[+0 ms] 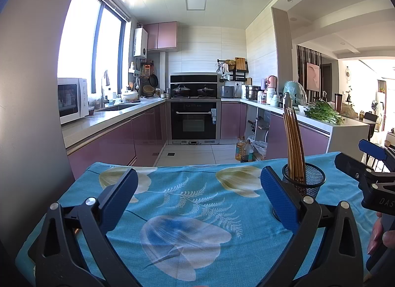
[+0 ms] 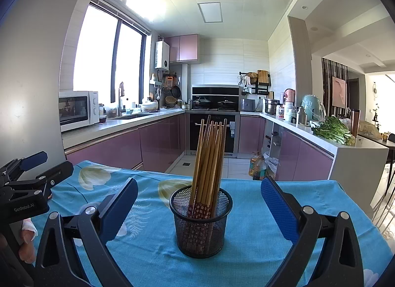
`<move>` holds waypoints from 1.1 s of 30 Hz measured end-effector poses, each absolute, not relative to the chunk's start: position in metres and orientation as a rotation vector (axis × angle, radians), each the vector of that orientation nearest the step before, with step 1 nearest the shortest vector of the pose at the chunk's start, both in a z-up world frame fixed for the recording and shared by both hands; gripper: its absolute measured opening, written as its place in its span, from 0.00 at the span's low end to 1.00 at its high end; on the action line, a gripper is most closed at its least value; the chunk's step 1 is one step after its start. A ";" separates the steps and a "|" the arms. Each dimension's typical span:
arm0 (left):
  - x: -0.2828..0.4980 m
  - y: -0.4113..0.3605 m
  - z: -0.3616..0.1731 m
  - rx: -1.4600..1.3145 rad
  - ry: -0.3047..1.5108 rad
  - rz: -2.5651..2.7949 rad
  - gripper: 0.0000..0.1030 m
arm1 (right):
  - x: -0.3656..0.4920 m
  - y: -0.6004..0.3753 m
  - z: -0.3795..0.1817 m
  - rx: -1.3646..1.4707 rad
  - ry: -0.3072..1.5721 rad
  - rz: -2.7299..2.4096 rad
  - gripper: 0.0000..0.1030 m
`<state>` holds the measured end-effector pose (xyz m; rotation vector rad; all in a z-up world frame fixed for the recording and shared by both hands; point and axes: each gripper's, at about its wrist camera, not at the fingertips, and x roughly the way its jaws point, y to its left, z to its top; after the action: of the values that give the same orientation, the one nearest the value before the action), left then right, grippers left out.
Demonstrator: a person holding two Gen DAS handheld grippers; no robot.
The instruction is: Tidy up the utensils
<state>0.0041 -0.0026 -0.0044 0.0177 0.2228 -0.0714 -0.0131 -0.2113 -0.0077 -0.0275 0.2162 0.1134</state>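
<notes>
Both tongs, left (image 1: pixel 198 185) and right (image 2: pixel 199 196), stand spread and empty over the blue floral cloth (image 2: pixel 246 257) on the surface. Centred ahead of the right one, a black mesh holder (image 2: pixel 201 225) looks light and tippable. Its wooden chopsticks (image 2: pixel 209 153) look stiff, smooth, likely slippery; pinch mid-shaft.
</notes>
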 end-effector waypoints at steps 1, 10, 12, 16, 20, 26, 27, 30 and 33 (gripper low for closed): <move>0.004 -0.003 -0.006 0.017 0.223 -0.071 0.95 | -0.013 -0.211 -0.008 -0.027 0.215 0.113 0.94; 0.004 -0.003 -0.005 0.017 0.224 -0.073 0.95 | -0.012 -0.211 -0.008 -0.026 0.217 0.114 0.94; 0.005 -0.003 -0.005 0.018 0.225 -0.072 0.95 | -0.012 -0.211 -0.008 -0.025 0.216 0.114 0.94; 0.005 -0.003 -0.004 0.017 0.224 -0.072 0.95 | -0.012 -0.211 -0.008 -0.026 0.216 0.114 0.94; 0.004 -0.004 -0.006 0.017 0.225 -0.073 0.95 | -0.013 -0.211 -0.008 -0.027 0.217 0.115 0.94; 0.005 -0.004 -0.006 0.017 0.226 -0.072 0.95 | -0.012 -0.211 -0.009 -0.027 0.217 0.115 0.94; 0.004 -0.004 -0.006 0.018 0.225 -0.072 0.95 | -0.012 -0.211 -0.009 -0.027 0.217 0.114 0.94; 0.004 -0.004 -0.006 0.018 0.226 -0.071 0.95 | -0.012 -0.211 -0.009 -0.027 0.217 0.114 0.94; 0.004 -0.004 -0.006 0.018 0.227 -0.072 0.95 | -0.012 -0.211 -0.009 -0.025 0.215 0.114 0.94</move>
<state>0.0043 -0.0040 -0.0058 0.0176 0.2267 -0.0720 -0.0123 -0.2107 -0.0088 -0.0246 0.2154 0.1141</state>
